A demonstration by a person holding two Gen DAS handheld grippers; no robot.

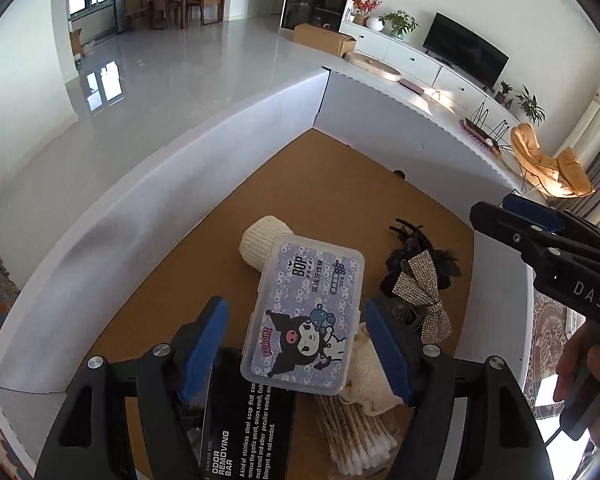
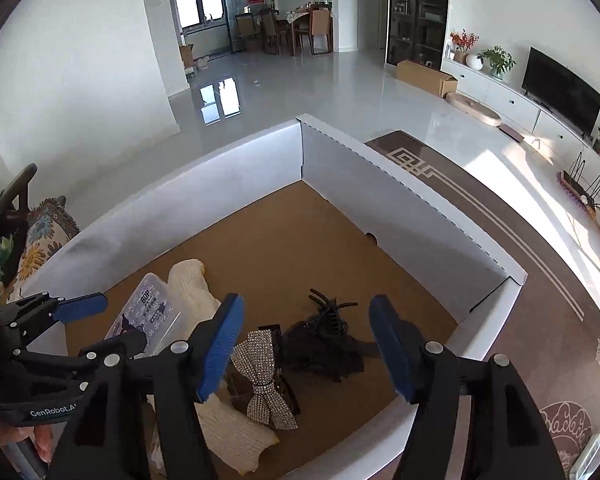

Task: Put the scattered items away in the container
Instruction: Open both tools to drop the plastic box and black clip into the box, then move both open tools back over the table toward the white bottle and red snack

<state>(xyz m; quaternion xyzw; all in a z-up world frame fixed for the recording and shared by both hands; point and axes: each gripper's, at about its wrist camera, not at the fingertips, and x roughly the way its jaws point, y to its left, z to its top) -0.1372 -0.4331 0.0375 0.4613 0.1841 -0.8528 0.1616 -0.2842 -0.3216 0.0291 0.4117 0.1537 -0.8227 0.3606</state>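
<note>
- Left wrist view looks down into a white cardboard box [image 1: 228, 184] with a brown floor, which fills the middle of the frame.
- Left gripper [image 1: 296, 344] reaches up from the bottom edge, its jaws apart; a clear plastic floss box [image 1: 304, 316] with a cartoon label sits between the blue pads, and neither pad presses on it.
- Under the floss box lie a cream knitted sock [image 1: 262, 242] at its upper end, a black card packet [image 1: 244, 432] at the lower left and a bundle of cotton swabs [image 1: 356, 436] at the lower right.
- Right of the floss box rests a rhinestone bow [image 1: 422, 292], with a black claw clip [image 1: 410, 232] just above it.
- Right gripper [image 2: 306, 346], in the right wrist view, hangs above the bow [image 2: 262, 380] and the clip [image 2: 328, 312] with its jaws apart and nothing between them.
- Left gripper [image 2: 100, 322] enters that view from the left edge, above the floss box [image 2: 148, 308] and the sock [image 2: 188, 284].
- Box wall [image 2: 340, 160] meets in a corner at the upper middle of that frame, with a brown patterned rug [image 2: 480, 208] to its right.
</note>
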